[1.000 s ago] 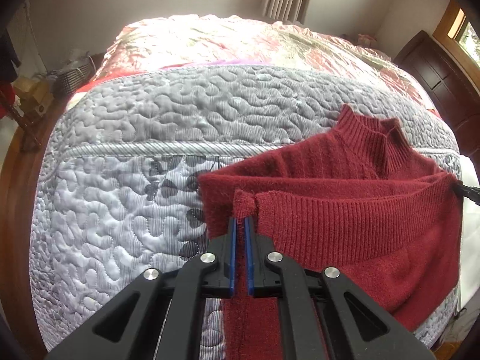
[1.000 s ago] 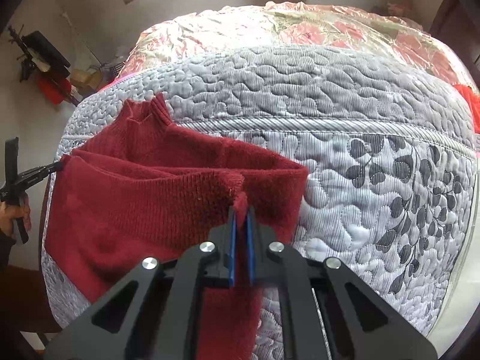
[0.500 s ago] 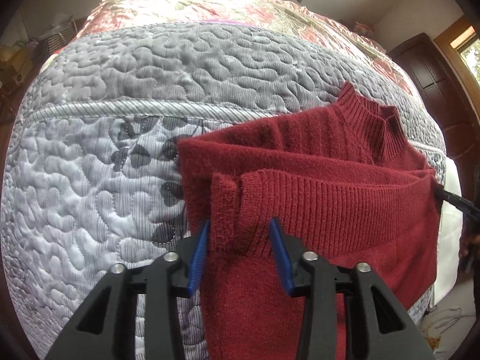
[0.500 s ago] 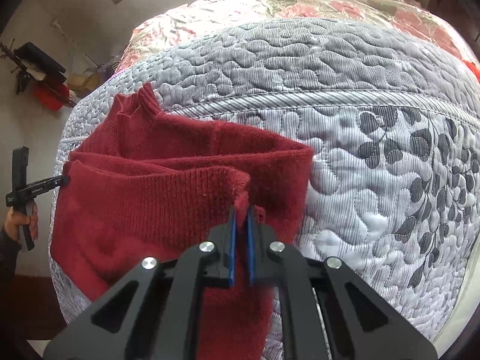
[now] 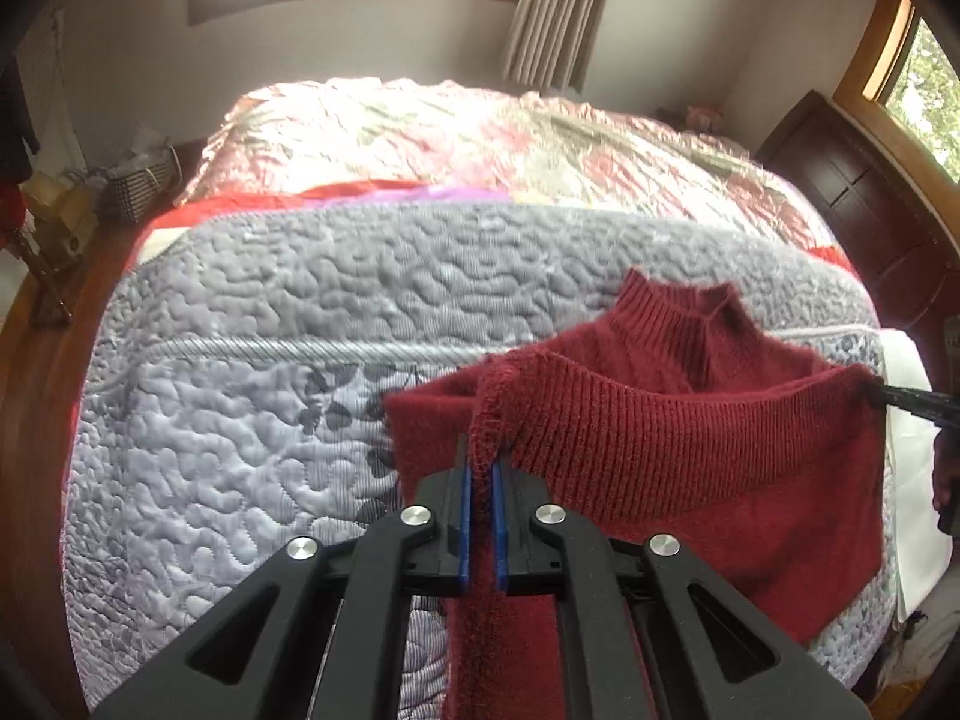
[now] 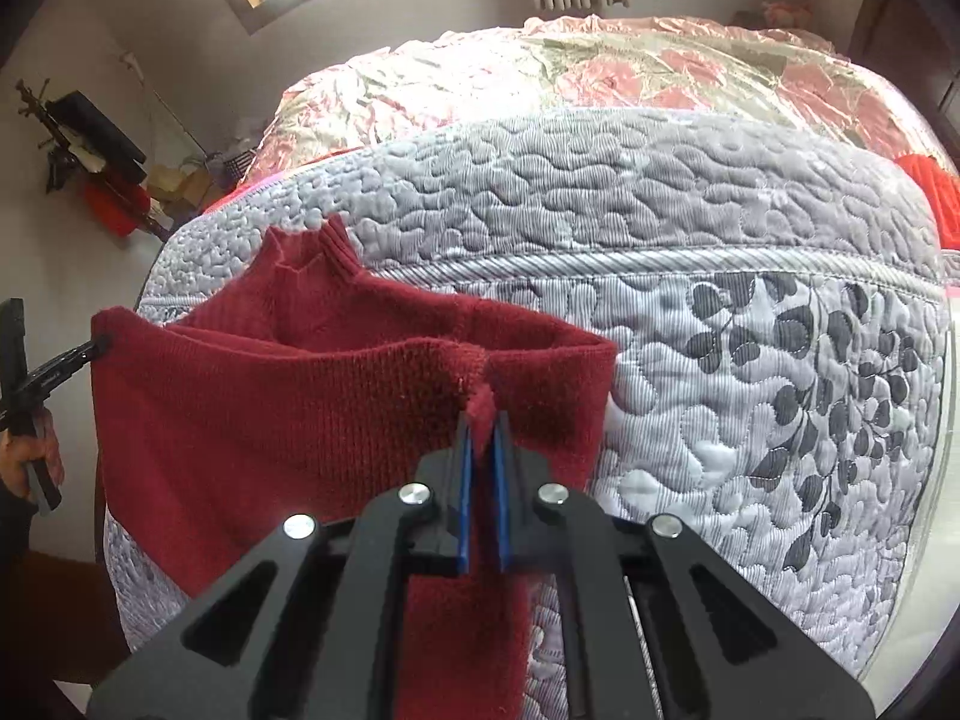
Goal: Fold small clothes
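A dark red knit sweater (image 5: pixel 690 450) with a ribbed high collar (image 5: pixel 672 312) is held up over the near end of the bed, its lower part draped on the quilt. My left gripper (image 5: pixel 482 459) is shut on a stitched edge at one corner of the fold. At the opposite corner, my right gripper (image 6: pixel 483 423) is shut on a bunched tuft of the sweater (image 6: pixel 270 420). The ribbed edge is stretched between the two. Each view shows the other gripper's tip: the right gripper (image 5: pixel 912 401) and the left gripper (image 6: pixel 66 363).
The bed carries a grey quilted cover (image 5: pixel 270 420) with a leaf print, and a shiny pink floral blanket (image 5: pixel 480 138) beyond it. A dark wooden cabinet (image 5: pixel 864 210) stands at the right. Clutter (image 6: pixel 96 144) sits on the floor to the left. A hand (image 6: pixel 30 456) holds the left gripper.
My left gripper, open half a second ago, has shut again on the sweater's stitched edge and risen. The right gripper stayed shut on its corner. The ribbed edge is now tauter.
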`<state>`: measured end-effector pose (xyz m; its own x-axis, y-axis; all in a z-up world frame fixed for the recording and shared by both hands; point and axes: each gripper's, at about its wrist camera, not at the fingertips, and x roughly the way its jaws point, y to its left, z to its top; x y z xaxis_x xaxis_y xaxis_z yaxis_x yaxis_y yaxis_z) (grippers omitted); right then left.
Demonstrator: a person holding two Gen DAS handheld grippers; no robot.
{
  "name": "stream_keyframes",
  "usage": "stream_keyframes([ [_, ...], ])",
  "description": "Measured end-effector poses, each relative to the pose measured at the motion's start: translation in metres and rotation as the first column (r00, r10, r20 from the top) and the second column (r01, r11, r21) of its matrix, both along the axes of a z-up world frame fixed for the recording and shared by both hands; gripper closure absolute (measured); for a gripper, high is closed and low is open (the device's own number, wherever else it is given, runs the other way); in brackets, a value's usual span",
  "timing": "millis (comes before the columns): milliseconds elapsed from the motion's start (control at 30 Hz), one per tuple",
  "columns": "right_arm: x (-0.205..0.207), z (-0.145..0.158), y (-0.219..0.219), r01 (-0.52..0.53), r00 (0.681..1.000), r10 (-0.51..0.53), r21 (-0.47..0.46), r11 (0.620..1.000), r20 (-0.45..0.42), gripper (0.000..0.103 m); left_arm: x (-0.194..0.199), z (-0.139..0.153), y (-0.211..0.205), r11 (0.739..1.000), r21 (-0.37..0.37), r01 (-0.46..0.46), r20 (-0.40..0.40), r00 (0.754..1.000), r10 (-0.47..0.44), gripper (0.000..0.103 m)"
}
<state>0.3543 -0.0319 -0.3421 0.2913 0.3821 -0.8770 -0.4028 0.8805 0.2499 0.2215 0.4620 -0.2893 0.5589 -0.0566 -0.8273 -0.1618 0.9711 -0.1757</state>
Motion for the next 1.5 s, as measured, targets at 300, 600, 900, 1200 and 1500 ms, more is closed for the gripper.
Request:
stream_keyframes([
  [300,0.013,0.046,0.001,0.032,0.995,-0.037,0.052,0.998,0.091,0.098,0.011,0.036,0.007,1.0,-0.021,-0.015,0.097,0.995,0.017,0.098],
  [600,0.062,0.036,0.001,0.091,0.994,-0.095,0.063,0.994,0.06,0.098,0.071,0.023,0.028,0.996,-0.088,0.004,0.084,0.996,0.003,0.098],
  [900,0.098,0.008,0.011,0.095,0.995,-0.096,0.027,0.995,0.042,0.098,0.112,-0.012,0.038,0.994,-0.107,0.009,0.017,1.0,-0.007,0.098],
  [1200,0.123,-0.047,0.012,0.113,0.992,-0.114,-0.017,0.993,-0.052,0.098,0.132,-0.082,0.055,0.99,-0.133,-0.042,-0.132,0.991,0.025,0.097],
  [1500,0.109,-0.022,-0.006,0.194,0.981,-0.195,0.08,0.978,0.008,0.067,0.119,-0.059,0.053,0.987,-0.056,-0.148,-0.103,0.985,0.142,0.072],
])
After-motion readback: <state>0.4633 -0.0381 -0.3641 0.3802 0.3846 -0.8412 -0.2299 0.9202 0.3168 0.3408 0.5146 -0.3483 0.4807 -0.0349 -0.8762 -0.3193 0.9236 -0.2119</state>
